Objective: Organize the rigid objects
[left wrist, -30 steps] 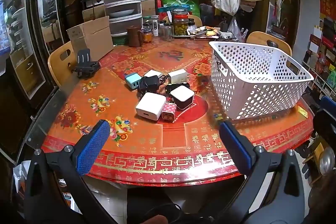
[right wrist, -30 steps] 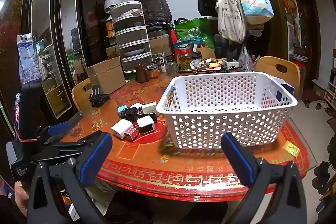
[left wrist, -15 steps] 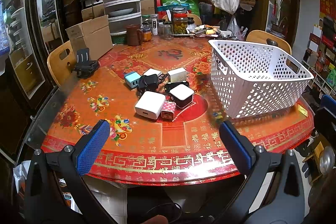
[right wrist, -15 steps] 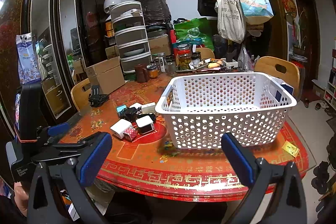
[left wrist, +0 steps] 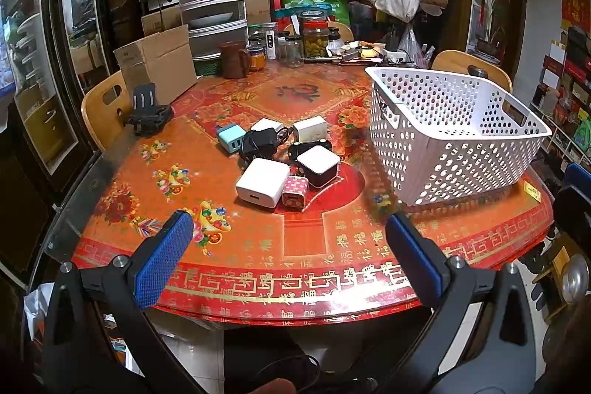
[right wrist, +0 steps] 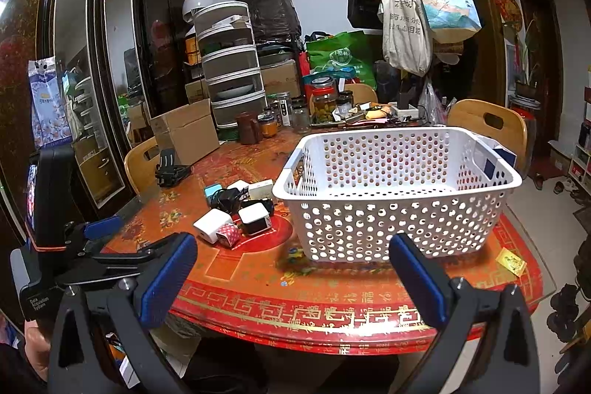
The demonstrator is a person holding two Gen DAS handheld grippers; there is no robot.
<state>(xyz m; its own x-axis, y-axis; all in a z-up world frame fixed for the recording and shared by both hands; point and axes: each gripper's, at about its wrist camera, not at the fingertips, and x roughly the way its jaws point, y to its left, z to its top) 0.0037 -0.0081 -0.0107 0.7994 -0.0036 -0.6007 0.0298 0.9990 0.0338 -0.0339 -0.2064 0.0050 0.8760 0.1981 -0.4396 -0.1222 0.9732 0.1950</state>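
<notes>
A cluster of chargers lies mid-table: a large white charger [left wrist: 262, 182], a pink dotted one [left wrist: 294, 191], a black-and-white cube [left wrist: 318, 166], a teal one [left wrist: 231, 138], a black adapter with cord [left wrist: 258, 144] and a white cube [left wrist: 310, 128]. The cluster also shows in the right wrist view [right wrist: 236, 209]. A white perforated basket [left wrist: 450, 132] stands to the right of them, empty [right wrist: 397, 194]. My left gripper [left wrist: 288, 239] is open and empty, over the table's near edge short of the chargers. My right gripper [right wrist: 291, 261] is open and empty in front of the basket.
The round red patterned table [left wrist: 303, 242] holds a cardboard box [left wrist: 157, 65], a black phone stand [left wrist: 147, 113], a brown mug [left wrist: 232, 60] and jars [left wrist: 314, 34] at the back. Wooden chairs [left wrist: 103, 106] stand around it. A dark cabinet [right wrist: 92, 80] stands on the left.
Both grippers have drifted slightly toward the table; the basket and chargers look a little closer. Nothing was gripped or moved.
</notes>
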